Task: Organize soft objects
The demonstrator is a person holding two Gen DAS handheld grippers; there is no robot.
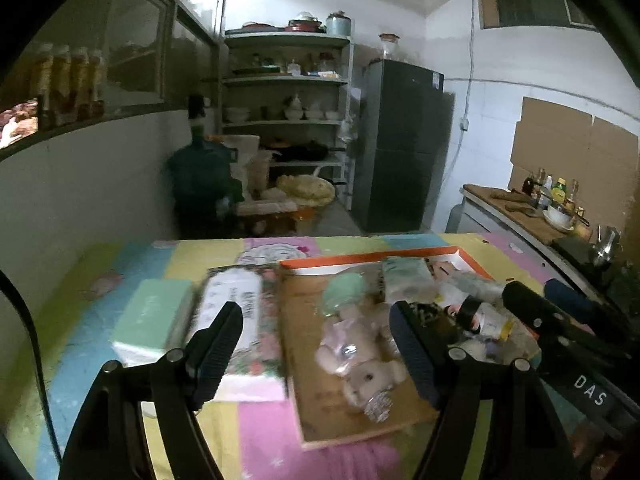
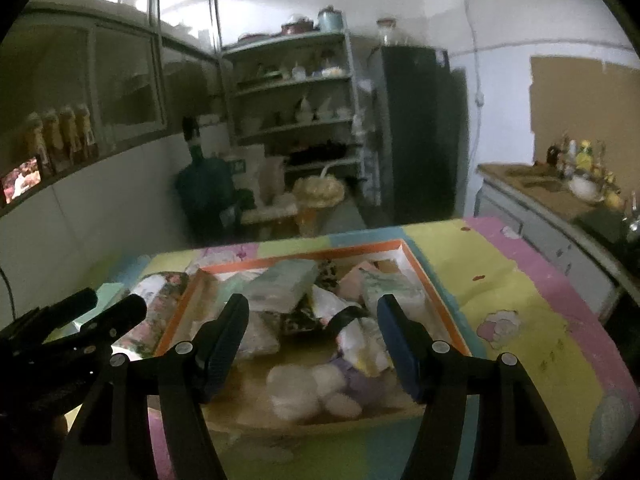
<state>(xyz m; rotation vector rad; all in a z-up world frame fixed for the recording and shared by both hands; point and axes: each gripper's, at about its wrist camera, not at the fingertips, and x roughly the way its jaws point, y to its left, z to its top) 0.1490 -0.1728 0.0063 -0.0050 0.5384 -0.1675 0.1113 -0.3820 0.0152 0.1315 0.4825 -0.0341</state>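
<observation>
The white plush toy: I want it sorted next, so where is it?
In the right wrist view, the white plush toy lies inside the orange-rimmed cardboard tray, at its near end, below the packets.

Both grippers are matte black. The left gripper has flat linkage arms joined by round silver rivets, and ribbed dark pads. The right gripper is built alike, with bluish ribbed pads and white letters "DAS" on its side.

Ahead of the black left gripper lie a mint-green box, a floral-patterned box, an orange-rimmed tray and a white plush toy on a pastel patchwork cloth.
</observation>
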